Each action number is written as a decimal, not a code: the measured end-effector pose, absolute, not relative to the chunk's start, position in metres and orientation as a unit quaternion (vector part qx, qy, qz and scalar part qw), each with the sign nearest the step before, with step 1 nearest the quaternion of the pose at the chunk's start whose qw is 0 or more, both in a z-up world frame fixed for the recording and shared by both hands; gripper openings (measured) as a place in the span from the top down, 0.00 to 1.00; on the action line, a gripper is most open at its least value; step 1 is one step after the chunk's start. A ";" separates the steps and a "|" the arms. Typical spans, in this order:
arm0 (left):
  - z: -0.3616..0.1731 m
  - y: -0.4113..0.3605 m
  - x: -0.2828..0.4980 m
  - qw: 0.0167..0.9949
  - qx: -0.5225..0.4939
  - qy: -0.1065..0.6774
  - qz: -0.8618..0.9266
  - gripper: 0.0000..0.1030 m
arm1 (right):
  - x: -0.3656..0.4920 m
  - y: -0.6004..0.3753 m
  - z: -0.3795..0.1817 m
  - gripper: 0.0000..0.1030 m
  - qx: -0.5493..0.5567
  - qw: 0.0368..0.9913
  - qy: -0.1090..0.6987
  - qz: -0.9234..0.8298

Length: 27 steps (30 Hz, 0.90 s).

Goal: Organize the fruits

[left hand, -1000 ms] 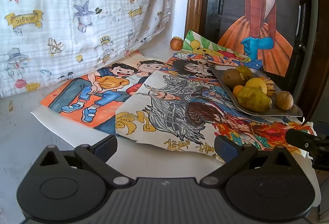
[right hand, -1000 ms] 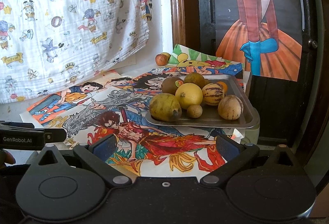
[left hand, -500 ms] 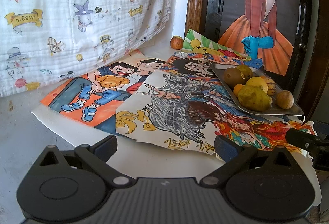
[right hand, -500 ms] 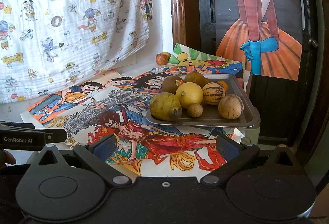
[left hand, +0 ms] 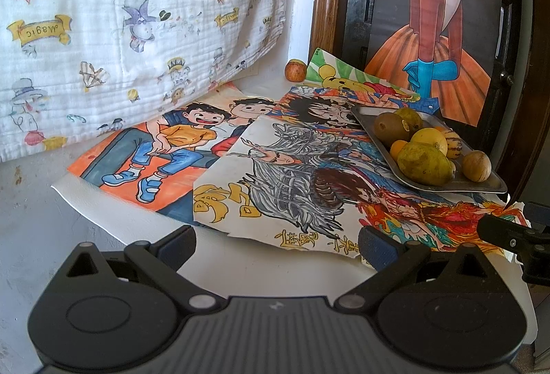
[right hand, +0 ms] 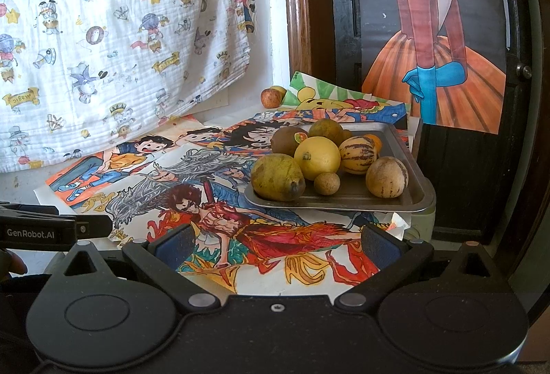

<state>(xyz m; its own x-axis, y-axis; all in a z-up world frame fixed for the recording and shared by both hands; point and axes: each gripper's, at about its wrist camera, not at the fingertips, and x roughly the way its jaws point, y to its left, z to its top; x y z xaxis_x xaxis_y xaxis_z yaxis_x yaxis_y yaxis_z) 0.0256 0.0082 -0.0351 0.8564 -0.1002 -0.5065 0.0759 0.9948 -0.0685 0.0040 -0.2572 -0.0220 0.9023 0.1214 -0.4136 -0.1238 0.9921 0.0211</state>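
Note:
A metal tray (right hand: 409, 202) (left hand: 477, 186) stands on the right of the table, holding several fruits: a green mango (right hand: 276, 177) (left hand: 424, 164), a yellow lemon (right hand: 318, 157), a kiwi (right hand: 288, 141), a striped melon (right hand: 357, 154), a round brown fruit (right hand: 386, 177) and a small brown one (right hand: 326, 183). A lone reddish apple (right hand: 270, 98) (left hand: 295, 70) sits at the far back by the wall. My left gripper (left hand: 275, 245) is open and empty near the table's front. My right gripper (right hand: 275, 241) is open and empty, short of the tray.
Colourful drawings (left hand: 178, 147) (right hand: 268, 236) cover the tabletop. A printed white cloth (left hand: 120, 23) hangs at the back left. A dark door with a poster (right hand: 436, 47) stands behind the tray. The other gripper (right hand: 51, 229) shows at the left edge of the right wrist view.
Both views have shifted only slightly; the tray sits a little lower in the right wrist view. Both grippers stay open and no fruit has moved.

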 end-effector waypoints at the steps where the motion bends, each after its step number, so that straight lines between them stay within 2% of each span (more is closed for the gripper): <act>1: -0.036 0.009 0.025 0.963 -0.023 0.264 -0.046 0.00 | 0.004 -0.257 -0.022 0.01 -0.003 0.975 0.212 0.063; 27: -0.038 0.009 0.027 0.962 -0.025 0.269 -0.049 0.00 | 0.005 -0.257 -0.022 0.01 -0.002 0.975 0.213 0.062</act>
